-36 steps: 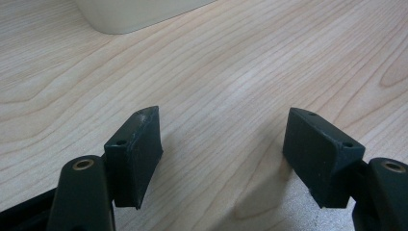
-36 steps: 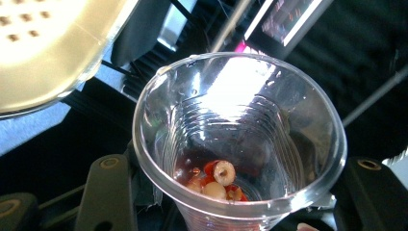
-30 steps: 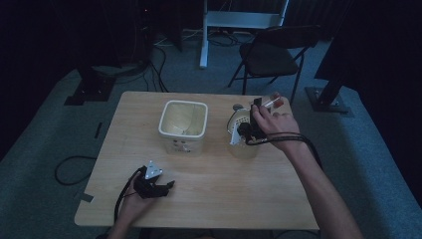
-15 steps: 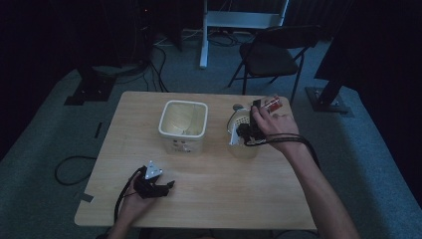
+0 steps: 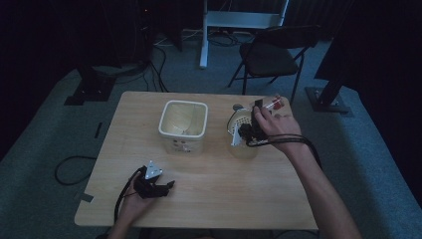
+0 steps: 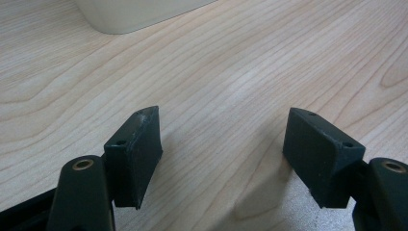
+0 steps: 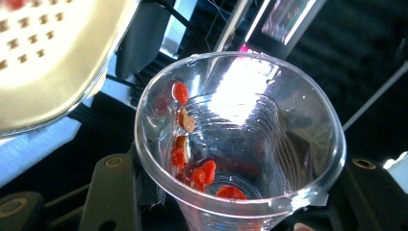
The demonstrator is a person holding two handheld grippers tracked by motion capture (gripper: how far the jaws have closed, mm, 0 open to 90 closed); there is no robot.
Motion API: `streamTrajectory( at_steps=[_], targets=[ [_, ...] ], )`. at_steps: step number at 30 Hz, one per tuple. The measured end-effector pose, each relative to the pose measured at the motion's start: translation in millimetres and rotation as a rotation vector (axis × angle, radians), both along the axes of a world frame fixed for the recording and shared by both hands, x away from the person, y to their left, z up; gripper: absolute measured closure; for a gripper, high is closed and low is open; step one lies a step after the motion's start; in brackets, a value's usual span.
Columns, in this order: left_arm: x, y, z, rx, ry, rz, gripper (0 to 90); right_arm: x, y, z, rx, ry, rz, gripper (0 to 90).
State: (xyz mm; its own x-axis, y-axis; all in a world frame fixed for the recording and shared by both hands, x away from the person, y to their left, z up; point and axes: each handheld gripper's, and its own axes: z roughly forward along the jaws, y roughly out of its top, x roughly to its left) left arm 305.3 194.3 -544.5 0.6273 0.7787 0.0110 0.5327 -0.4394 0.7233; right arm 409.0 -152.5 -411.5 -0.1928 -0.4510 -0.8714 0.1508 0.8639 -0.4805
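My right gripper (image 5: 265,109) is shut on a clear plastic cup (image 5: 274,103), held tipped above the table's far right. In the right gripper view the cup (image 7: 250,125) sits between the two black jaws (image 7: 240,197), and red and brown bits (image 7: 192,168) cling to its inner wall and bottom. A cream perforated strainer (image 7: 43,57) lies just beside the cup's rim. From above, the strainer (image 5: 241,122) rests over a clear vessel (image 5: 244,150). My left gripper (image 5: 160,186) rests on the table near the front left. Its jaws (image 6: 223,132) stand open over bare wood.
A cream square tub (image 5: 182,124) stands in the middle of the wooden table (image 5: 224,199), and its base (image 6: 134,14) is visible ahead of the left jaws. A folding chair (image 5: 271,55) and a white stand (image 5: 204,35) are behind the table.
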Motion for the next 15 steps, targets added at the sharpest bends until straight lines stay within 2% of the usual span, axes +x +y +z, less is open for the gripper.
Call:
streamTrajectory(
  at_steps=[2,3,4,5,6,7,8,9,10,11,12,13,14,15],
  targets=[
    [0.0,0.0,0.0,0.0,0.0,0.0,30.4,1.4,0.6,2.5,0.051,0.001,-0.013,42.1],
    [0.0,0.0,0.0,0.0,0.0,0.0,30.4,0.3,0.2,0.1,0.029,0.01,-0.002,42.1],
    [0.0,0.0,0.0,0.0,0.0,0.0,30.4,0.5,-0.7,-1.2,0.013,0.0,-0.002,42.1],
    [0.0,0.0,0.0,0.0,0.0,0.0,30.4,1.5,-0.8,1.0,0.04,-0.005,-0.016,42.1],
    [0.0,0.0,0.0,0.0,0.0,0.0,30.5,0.9,-0.9,0.6,0.049,0.01,-0.008,42.1],
    [0.0,0.0,0.0,0.0,0.0,0.0,30.4,-0.3,-1.8,-1.6,0.015,0.02,-0.001,42.1],
    [0.0,0.0,0.0,0.0,0.0,0.0,30.4,0.7,-2.8,-0.2,0.022,0.006,-0.012,42.1],
    [0.0,0.0,0.0,0.0,0.0,0.0,30.4,1.8,-3.2,3.3,0.068,-0.002,-0.023,42.1],
    [0.0,0.0,0.0,0.0,0.0,0.0,30.4,0.6,-3.4,3.0,0.067,0.013,-0.015,42.1],
    [0.0,0.0,0.0,0.0,0.0,0.0,30.4,0.0,-4.6,0.9,0.033,0.01,-0.009,42.1],
    [-0.1,-0.1,0.0,0.0,0.0,0.001,30.4,1.1,-5.4,3.1,0.055,-0.002,-0.023,42.1],
    [-0.1,0.0,0.0,0.0,0.0,0.001,30.4,1.3,-4.9,5.6,0.1,0.005,-0.037,42.0],
    [-0.1,0.0,0.0,0.0,0.0,0.001,30.5,0.2,-5.5,2.9,0.079,0.026,-0.016,41.9],
    [-0.2,-0.1,-0.1,-0.001,0.0,0.002,30.4,0.5,-6.0,1.1,0.055,0.017,-0.021,41.9]
  ],
)
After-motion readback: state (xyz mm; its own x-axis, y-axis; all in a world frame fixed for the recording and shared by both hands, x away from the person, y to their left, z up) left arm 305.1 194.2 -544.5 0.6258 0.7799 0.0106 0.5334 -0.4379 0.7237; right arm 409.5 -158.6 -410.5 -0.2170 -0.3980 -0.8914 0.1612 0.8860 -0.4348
